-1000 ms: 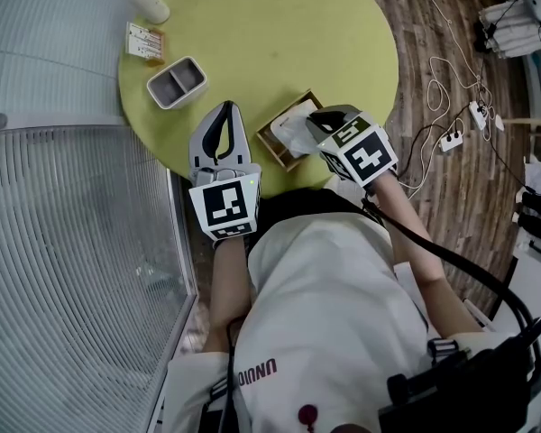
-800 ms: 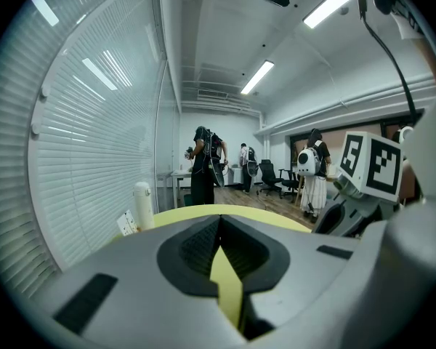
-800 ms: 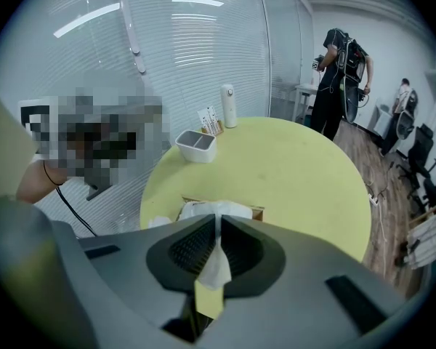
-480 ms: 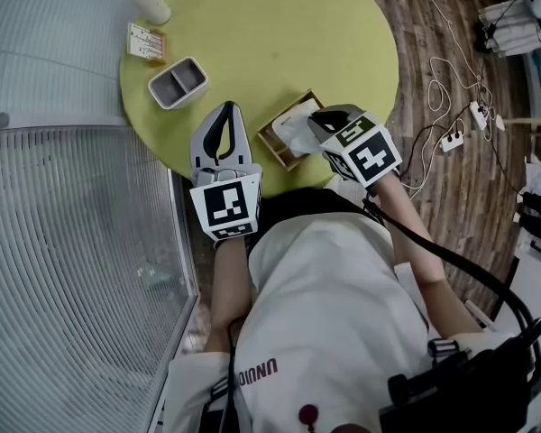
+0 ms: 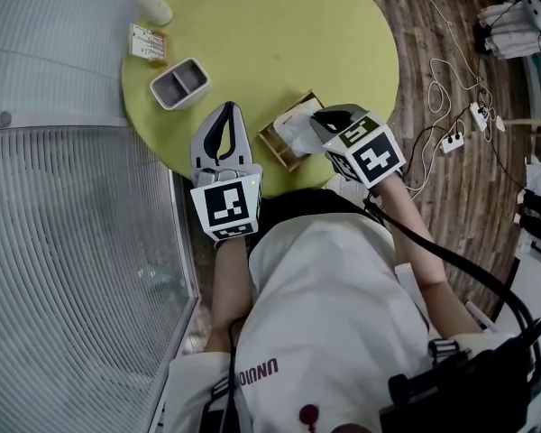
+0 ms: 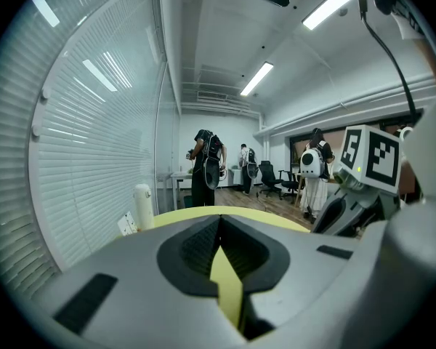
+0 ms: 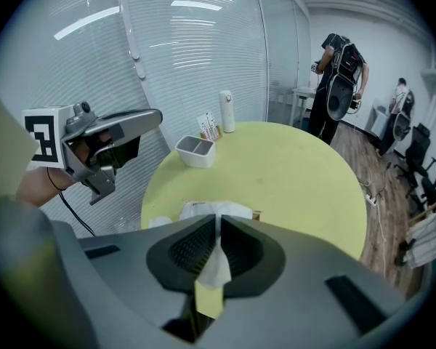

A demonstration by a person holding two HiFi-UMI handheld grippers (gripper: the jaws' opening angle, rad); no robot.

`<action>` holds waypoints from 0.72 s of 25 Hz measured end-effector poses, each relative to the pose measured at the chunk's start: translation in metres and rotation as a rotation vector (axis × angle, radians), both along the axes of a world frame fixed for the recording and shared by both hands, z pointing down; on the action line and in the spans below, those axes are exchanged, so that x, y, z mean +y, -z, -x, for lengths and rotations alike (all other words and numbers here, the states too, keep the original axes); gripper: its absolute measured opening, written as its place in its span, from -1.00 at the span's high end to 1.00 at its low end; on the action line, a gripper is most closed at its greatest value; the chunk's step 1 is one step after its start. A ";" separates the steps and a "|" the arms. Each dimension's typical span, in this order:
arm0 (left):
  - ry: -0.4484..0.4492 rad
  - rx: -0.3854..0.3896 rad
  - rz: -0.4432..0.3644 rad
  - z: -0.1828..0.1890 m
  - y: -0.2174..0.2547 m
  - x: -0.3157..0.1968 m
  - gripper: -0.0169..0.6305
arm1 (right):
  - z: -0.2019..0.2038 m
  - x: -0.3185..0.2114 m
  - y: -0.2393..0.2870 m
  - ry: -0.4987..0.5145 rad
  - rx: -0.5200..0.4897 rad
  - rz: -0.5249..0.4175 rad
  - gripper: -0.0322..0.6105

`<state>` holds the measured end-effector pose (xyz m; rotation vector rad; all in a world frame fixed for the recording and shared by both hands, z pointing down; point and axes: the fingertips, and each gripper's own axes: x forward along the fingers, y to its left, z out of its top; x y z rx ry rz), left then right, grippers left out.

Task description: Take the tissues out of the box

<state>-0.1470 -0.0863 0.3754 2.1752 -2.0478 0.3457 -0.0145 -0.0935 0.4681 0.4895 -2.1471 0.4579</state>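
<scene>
Between ribbed dark fingers (image 7: 189, 247) — soft white tissue (image 7: 216, 266)

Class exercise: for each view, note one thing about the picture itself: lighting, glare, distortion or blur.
Head view: even light; the blinds bow into curves. Left gripper view: fisheye, black corners; the ceiling lights glare white; the left gripper looks soft up close. Right gripper view: same fisheye; light streaks reflect on the glass wall; the tissue in the right gripper looks soft.
</scene>
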 end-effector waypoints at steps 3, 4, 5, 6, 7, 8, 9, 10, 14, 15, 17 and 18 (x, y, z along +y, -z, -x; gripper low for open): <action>0.000 0.000 -0.001 -0.001 0.001 0.000 0.91 | 0.000 -0.001 0.003 0.002 -0.005 -0.004 0.78; 0.000 0.000 -0.001 -0.001 0.001 0.000 0.91 | 0.000 -0.001 0.004 0.002 -0.006 -0.006 0.78; -0.001 -0.001 -0.001 -0.002 0.001 0.000 0.91 | 0.000 -0.001 0.005 0.002 -0.008 -0.007 0.78; -0.001 -0.001 -0.001 -0.002 0.001 0.000 0.91 | 0.000 -0.001 0.005 0.001 -0.009 -0.009 0.78; -0.001 -0.002 -0.002 -0.001 0.001 0.001 0.91 | 0.001 -0.001 0.005 0.000 -0.010 -0.010 0.78; -0.001 -0.001 -0.002 -0.001 0.000 0.000 0.91 | 0.001 -0.002 0.005 -0.001 -0.011 -0.011 0.78; -0.001 0.001 -0.001 -0.001 0.000 0.000 0.91 | 0.002 -0.002 0.005 -0.002 -0.012 -0.012 0.78; -0.001 0.002 0.000 0.000 0.000 0.000 0.91 | 0.003 -0.003 0.006 -0.002 -0.013 -0.015 0.78; -0.003 -0.001 0.002 0.001 0.001 0.000 0.91 | 0.005 -0.005 0.010 -0.006 -0.023 -0.029 0.79; -0.004 -0.002 0.001 0.001 0.001 0.000 0.91 | 0.005 -0.006 0.012 -0.007 -0.026 -0.033 0.79; -0.004 -0.004 0.000 0.001 0.002 0.000 0.91 | 0.006 -0.008 0.014 -0.009 -0.031 -0.041 0.79; -0.005 -0.004 -0.002 0.001 0.003 0.000 0.91 | 0.006 -0.009 0.015 -0.010 -0.034 -0.045 0.79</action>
